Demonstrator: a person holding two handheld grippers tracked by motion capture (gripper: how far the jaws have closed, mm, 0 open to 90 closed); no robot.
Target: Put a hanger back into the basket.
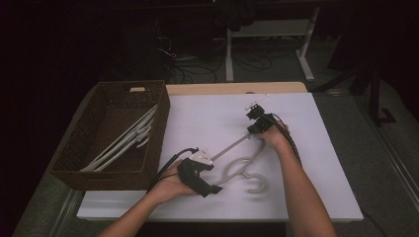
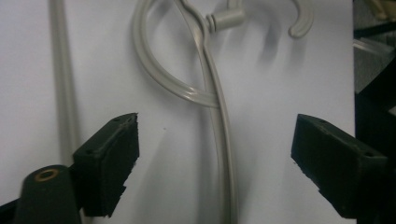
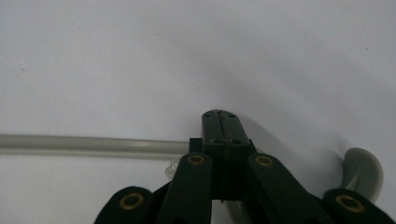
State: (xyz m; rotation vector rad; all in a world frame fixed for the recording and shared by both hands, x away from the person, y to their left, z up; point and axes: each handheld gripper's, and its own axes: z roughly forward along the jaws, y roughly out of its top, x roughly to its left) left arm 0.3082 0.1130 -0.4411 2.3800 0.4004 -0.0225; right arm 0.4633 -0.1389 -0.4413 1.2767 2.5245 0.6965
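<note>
Risk: hanger (image 1: 240,167) twists from right gripper (image 1: 257,121), clamped at its end
Cause: left gripper (image 2: 215,158), jaws wide astride its arm, nudges it

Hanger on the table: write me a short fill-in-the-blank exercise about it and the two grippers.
1. The right gripper is ____ on the hanger.
2. The left gripper has its jaws ____ on either side of one hanger arm, without pressing it.
3. More hangers lie inside the brown wicker ____.
4. The white table carries the basket at the person's ____ side.

Missing words: shut; open; basket; left
</note>
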